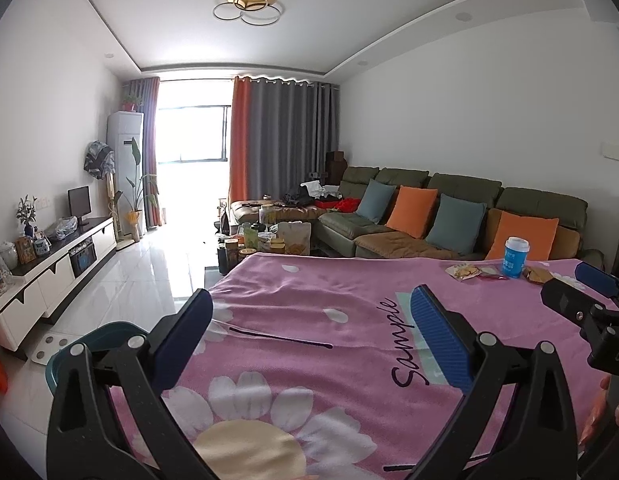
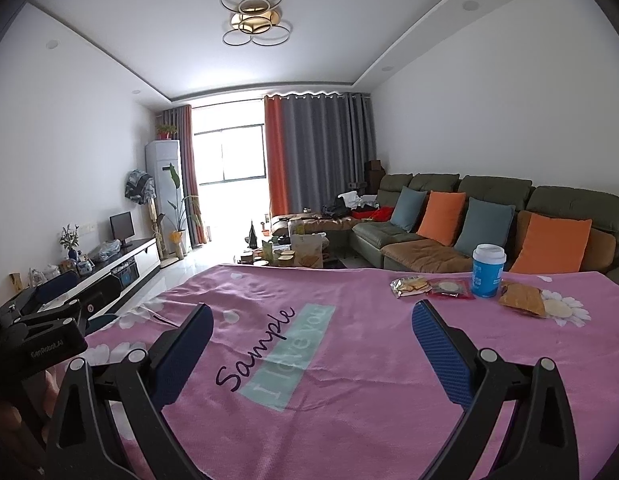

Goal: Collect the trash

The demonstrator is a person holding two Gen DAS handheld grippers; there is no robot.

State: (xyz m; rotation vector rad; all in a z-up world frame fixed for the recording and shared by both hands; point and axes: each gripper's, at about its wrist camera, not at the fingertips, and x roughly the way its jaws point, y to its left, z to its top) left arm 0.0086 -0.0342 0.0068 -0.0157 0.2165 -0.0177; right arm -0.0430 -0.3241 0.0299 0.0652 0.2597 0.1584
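The trash lies at the far right of a table under a pink flowered cloth [image 2: 349, 380]: a blue paper cup with a white lid [image 2: 487, 270], a biscuit packet [image 2: 409, 285], a red wrapper [image 2: 449, 289] and a brown snack packet [image 2: 523, 299]. The cup [image 1: 515, 258] and packets [image 1: 463, 271] also show in the left wrist view. My left gripper [image 1: 309, 336] is open and empty over the cloth's left part. My right gripper [image 2: 311, 344] is open and empty over the cloth's middle, short of the trash.
A teal bin [image 1: 89, 344] stands on the floor at the table's left edge. A green sofa with orange and blue cushions [image 2: 489, 216] runs behind the table. A cluttered coffee table [image 1: 265, 240] and a TV cabinet [image 1: 61, 268] lie beyond.
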